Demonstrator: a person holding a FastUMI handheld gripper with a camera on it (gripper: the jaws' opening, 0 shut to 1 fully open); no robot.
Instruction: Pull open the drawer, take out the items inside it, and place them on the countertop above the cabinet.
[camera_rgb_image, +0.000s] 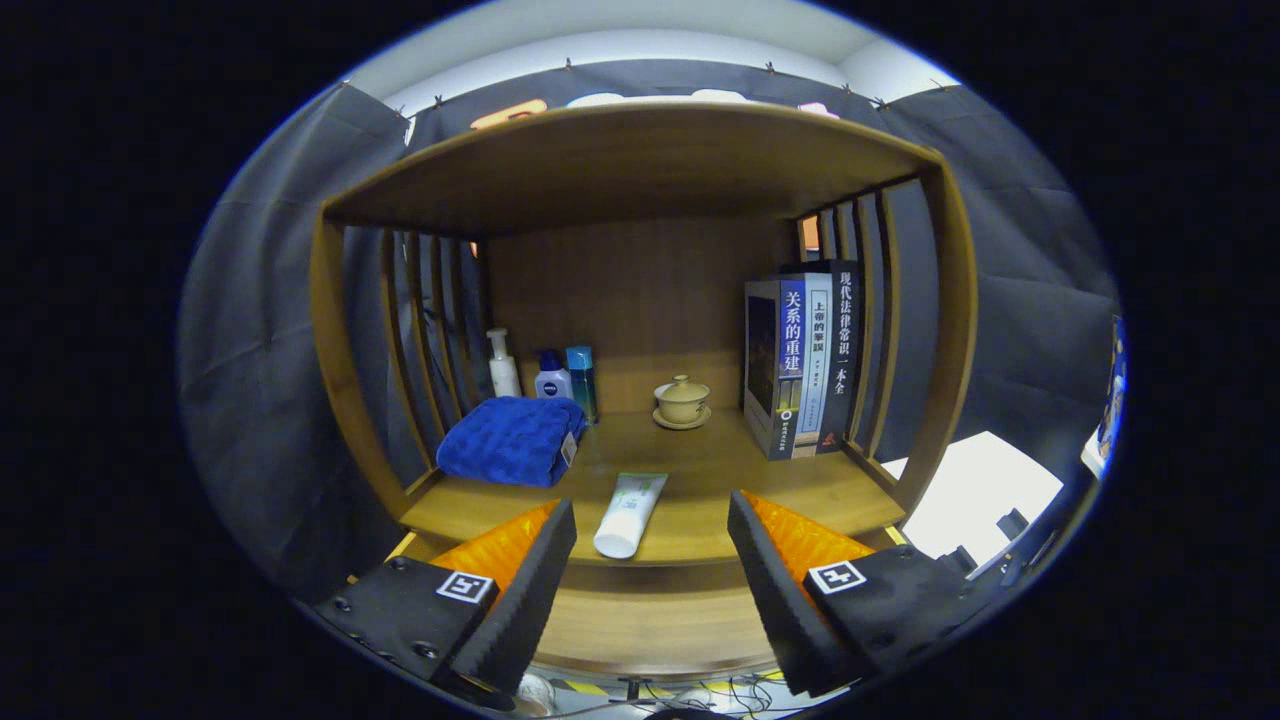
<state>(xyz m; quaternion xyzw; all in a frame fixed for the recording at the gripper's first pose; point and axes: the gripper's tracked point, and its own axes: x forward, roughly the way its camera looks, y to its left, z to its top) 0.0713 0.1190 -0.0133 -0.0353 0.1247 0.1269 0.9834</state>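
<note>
Hand-held gripper (651, 560): fingers spread wide, holding nothing, level with the front edge of the table (700, 520). White tube (629, 514): lies on the table just ahead of and between the fingers, cap end toward them, close to the front edge. Risk: a low or skewed approach could nudge it off; a smooth tube may slip when squeezed.

Drawer: not discernible, so its state cannot be told.

Further back: folded blue towel (513, 440) left; bottles (545, 372) behind it; lidded cup (682, 402) centre; books (803, 362) upright right. Overreach could topple the bottles or the cup.
</note>
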